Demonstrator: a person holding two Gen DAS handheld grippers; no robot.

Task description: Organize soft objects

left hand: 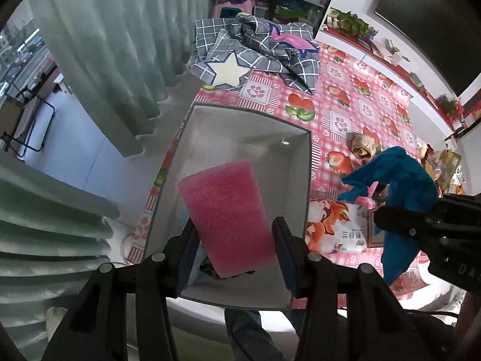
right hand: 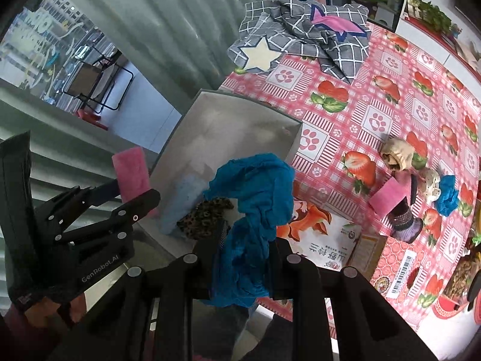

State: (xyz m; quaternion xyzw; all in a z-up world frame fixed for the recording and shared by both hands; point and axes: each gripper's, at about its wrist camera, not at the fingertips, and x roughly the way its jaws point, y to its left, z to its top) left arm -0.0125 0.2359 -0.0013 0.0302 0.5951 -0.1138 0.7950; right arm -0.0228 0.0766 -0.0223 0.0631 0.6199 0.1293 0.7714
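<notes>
1. Our left gripper [left hand: 234, 237] hangs over the open grey storage box [left hand: 300, 192], its fingers clamped on a pink sponge [left hand: 225, 219].
2. Our right gripper [right hand: 249, 240] hangs at the box's near right corner, its fingers clamped on a crumpled blue cloth [right hand: 255, 198].
3. The box stands at the left edge of the surface [left hand: 354, 102], which wears a pink strawberry-and-paw cloth. Inside it we see a pale blue item [right hand: 183, 198] and a leopard-print piece [right hand: 204, 216].
4. A grey checked star-print fabric [left hand: 255, 48] lies bunched at the far edge.
5. Toward the right edge lie a second pink sponge [right hand: 387, 195], a beige rolled sock [right hand: 396, 153], a small blue cloth [right hand: 448, 195] and a purple knitted item [right hand: 405, 222].
6. A fox-print packet [right hand: 318, 240] lies just beside the box.
</notes>
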